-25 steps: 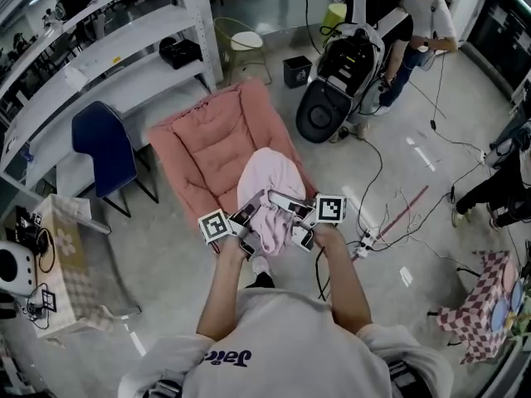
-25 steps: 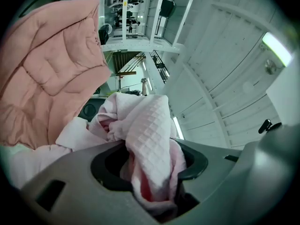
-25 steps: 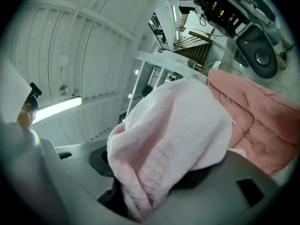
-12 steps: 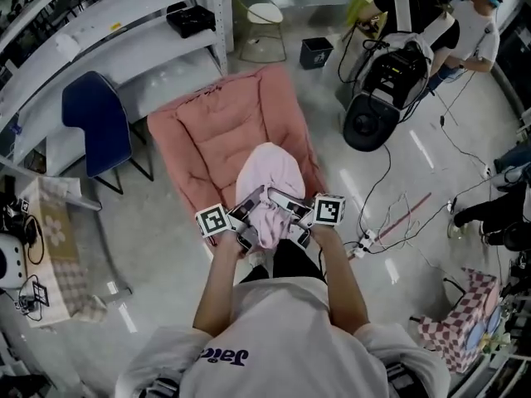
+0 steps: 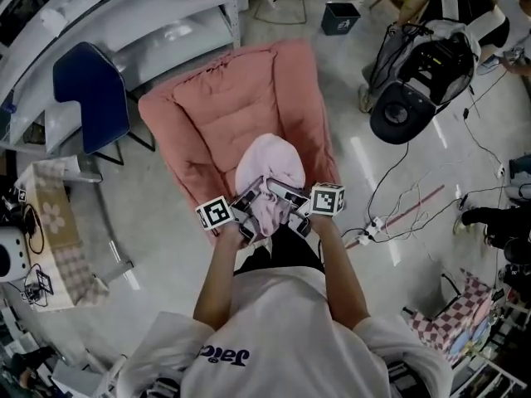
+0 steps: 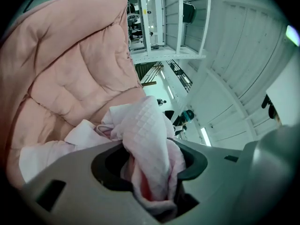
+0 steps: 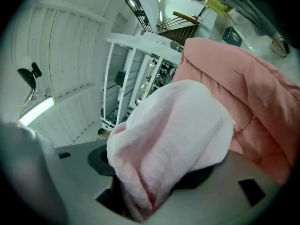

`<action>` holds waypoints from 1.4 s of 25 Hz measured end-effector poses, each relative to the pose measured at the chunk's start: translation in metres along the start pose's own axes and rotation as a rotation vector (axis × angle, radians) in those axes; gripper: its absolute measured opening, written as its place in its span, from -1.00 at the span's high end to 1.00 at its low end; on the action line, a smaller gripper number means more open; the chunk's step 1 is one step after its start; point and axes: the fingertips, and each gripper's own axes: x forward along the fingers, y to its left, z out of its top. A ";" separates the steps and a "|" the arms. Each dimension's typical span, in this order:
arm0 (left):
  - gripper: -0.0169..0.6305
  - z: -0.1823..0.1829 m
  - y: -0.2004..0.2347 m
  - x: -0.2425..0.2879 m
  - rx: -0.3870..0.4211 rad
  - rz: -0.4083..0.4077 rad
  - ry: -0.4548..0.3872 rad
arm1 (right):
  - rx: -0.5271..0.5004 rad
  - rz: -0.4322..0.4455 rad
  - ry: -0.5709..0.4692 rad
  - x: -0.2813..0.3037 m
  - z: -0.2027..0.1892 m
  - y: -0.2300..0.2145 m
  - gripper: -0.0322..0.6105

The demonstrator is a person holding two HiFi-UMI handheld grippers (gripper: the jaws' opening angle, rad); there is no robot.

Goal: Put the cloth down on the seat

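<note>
A pale pink quilted cloth [image 5: 270, 166] hangs bunched between my two grippers, its far end lying over the front of the pink padded seat [image 5: 220, 106]. My left gripper [image 5: 247, 210] is shut on a twisted fold of the cloth [image 6: 146, 139]. My right gripper [image 5: 288, 199] has a thick wad of the cloth [image 7: 173, 135] between its jaws, and those jaws are opening. The wad still fills the gap. In both gripper views the seat's cushion [image 6: 65, 69] lies just beyond the cloth.
A blue chair [image 5: 87, 89] and white shelving [image 5: 158, 15] stand to the left of the seat. A black machine [image 5: 419, 85] stands at the right, with cables [image 5: 398, 218] across the floor. A small table with a checked cover [image 5: 54, 239] is at the left edge.
The view has moved forward and the seat sits more squarely ahead. Both grippers keep the cloth, now a little further over the seat's front edge.
</note>
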 end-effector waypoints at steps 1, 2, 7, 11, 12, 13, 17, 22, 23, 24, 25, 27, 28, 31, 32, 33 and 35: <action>0.27 0.002 0.010 0.004 -0.003 0.021 0.002 | 0.008 -0.010 0.003 0.002 0.001 -0.011 0.04; 0.27 0.004 0.020 0.009 0.008 0.045 0.011 | 0.020 -0.019 0.005 0.004 0.002 -0.023 0.03; 0.30 0.016 0.075 0.037 0.055 0.134 0.052 | 0.101 -0.071 0.000 0.012 0.010 -0.086 0.01; 0.30 0.023 0.122 0.054 0.044 0.189 0.070 | 0.145 -0.098 0.008 0.024 0.011 -0.134 0.01; 0.30 0.024 0.133 0.058 0.043 0.201 0.074 | 0.154 -0.100 0.006 0.026 0.011 -0.144 0.01; 0.30 0.026 0.144 0.062 0.046 0.214 0.081 | 0.161 -0.103 0.002 0.029 0.011 -0.155 0.01; 0.30 0.030 0.186 0.073 0.075 0.264 0.126 | 0.189 -0.122 -0.022 0.037 0.005 -0.199 0.01; 0.30 0.026 0.243 0.082 0.093 0.326 0.178 | 0.208 -0.174 -0.047 0.041 -0.009 -0.255 0.01; 0.30 0.025 0.255 0.082 0.097 0.346 0.187 | 0.217 -0.186 -0.048 0.042 -0.013 -0.266 0.01; 0.30 0.024 0.268 0.081 0.104 0.370 0.198 | 0.229 -0.198 -0.045 0.043 -0.018 -0.277 0.01; 0.31 0.023 0.279 0.080 0.116 0.393 0.212 | 0.240 -0.209 -0.035 0.044 -0.024 -0.287 0.01; 0.31 0.022 0.295 0.077 0.160 0.435 0.244 | 0.235 -0.234 0.004 0.048 -0.036 -0.304 0.00; 0.31 0.020 0.303 0.074 0.187 0.456 0.260 | 0.217 -0.253 0.027 0.048 -0.043 -0.311 0.00; 0.31 0.009 0.332 0.063 0.228 0.528 0.300 | 0.173 -0.325 0.087 0.046 -0.065 -0.335 0.00; 0.31 0.005 0.343 0.061 0.227 0.554 0.308 | 0.172 -0.350 0.101 0.046 -0.071 -0.345 0.00; 0.31 0.003 0.352 0.060 0.225 0.578 0.311 | 0.176 -0.375 0.110 0.045 -0.076 -0.354 0.00; 0.31 0.000 0.369 0.061 0.225 0.621 0.314 | 0.193 -0.425 0.121 0.041 -0.085 -0.373 0.00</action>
